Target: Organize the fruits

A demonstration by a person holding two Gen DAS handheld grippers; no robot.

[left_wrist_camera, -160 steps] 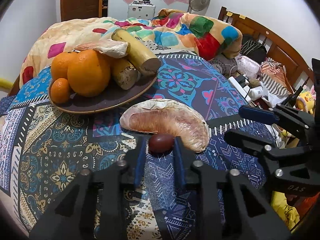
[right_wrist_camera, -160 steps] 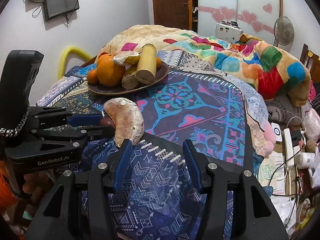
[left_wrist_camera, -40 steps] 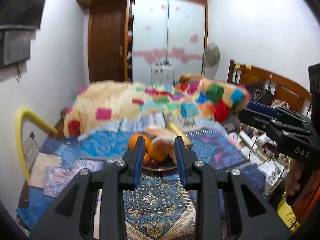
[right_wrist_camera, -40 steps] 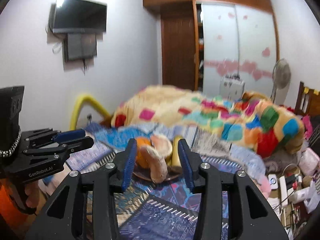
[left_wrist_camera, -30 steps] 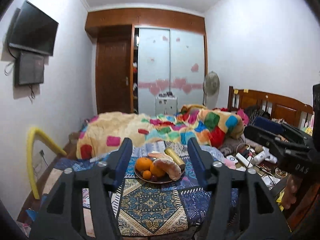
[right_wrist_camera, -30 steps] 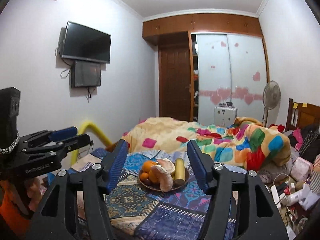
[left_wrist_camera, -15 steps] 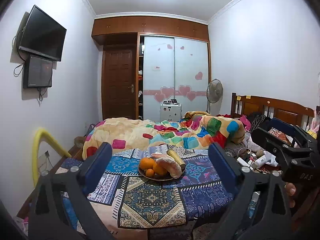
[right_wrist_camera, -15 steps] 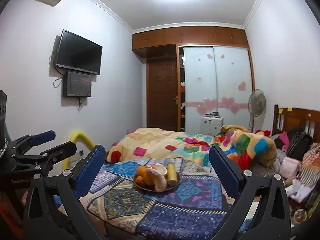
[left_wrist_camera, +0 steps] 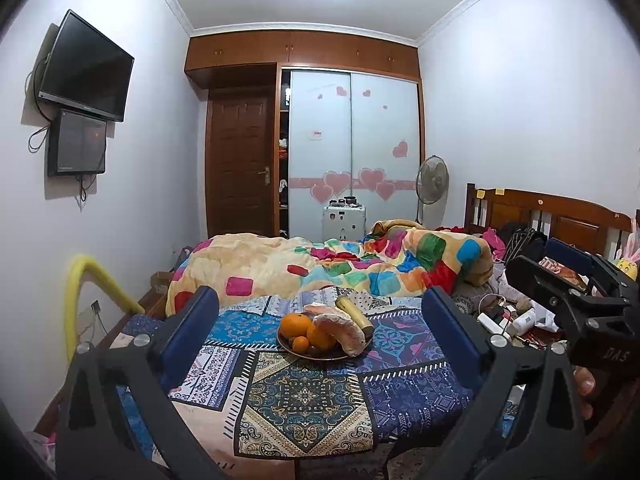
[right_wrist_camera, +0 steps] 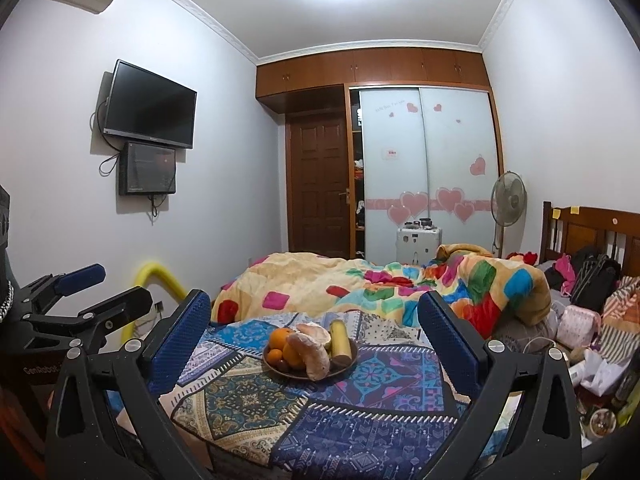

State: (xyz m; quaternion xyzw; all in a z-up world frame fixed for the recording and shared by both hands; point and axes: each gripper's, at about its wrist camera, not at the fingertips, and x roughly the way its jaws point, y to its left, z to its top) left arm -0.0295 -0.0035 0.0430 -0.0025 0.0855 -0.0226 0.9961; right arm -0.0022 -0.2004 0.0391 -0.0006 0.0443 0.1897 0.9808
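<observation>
A dark plate (left_wrist_camera: 344, 356) (right_wrist_camera: 352, 362) stands on the patterned cloth of the bed end. On it lie oranges (left_wrist_camera: 295, 325) (right_wrist_camera: 279, 337), a pale pomelo segment (left_wrist_camera: 340, 330) (right_wrist_camera: 314, 356), a yellow-green cut stalk (left_wrist_camera: 354, 312) (right_wrist_camera: 339, 340) and a small dark fruit (right_wrist_camera: 282, 365). My left gripper (left_wrist_camera: 320, 340) is wide open and empty, held back well away from the plate. My right gripper (right_wrist_camera: 314, 340) is wide open and empty, equally far back. Each gripper shows at the edge of the other's view, the left (right_wrist_camera: 82, 294) and the right (left_wrist_camera: 560, 272).
The patchwork cloth (left_wrist_camera: 304, 400) covers the bed's near end. A bright quilt (left_wrist_camera: 340, 264) is bunched behind the plate. A wooden headboard (left_wrist_camera: 560, 216) and clutter (right_wrist_camera: 588, 320) lie right. A yellow padded rail (left_wrist_camera: 86, 280) stands left. A door, wardrobe, fan and TV line the walls.
Both grippers pulled far back and up from the plate and opened wide. The pomelo segment and the small dark fruit, earlier on the cloth, now lie on the plate.
</observation>
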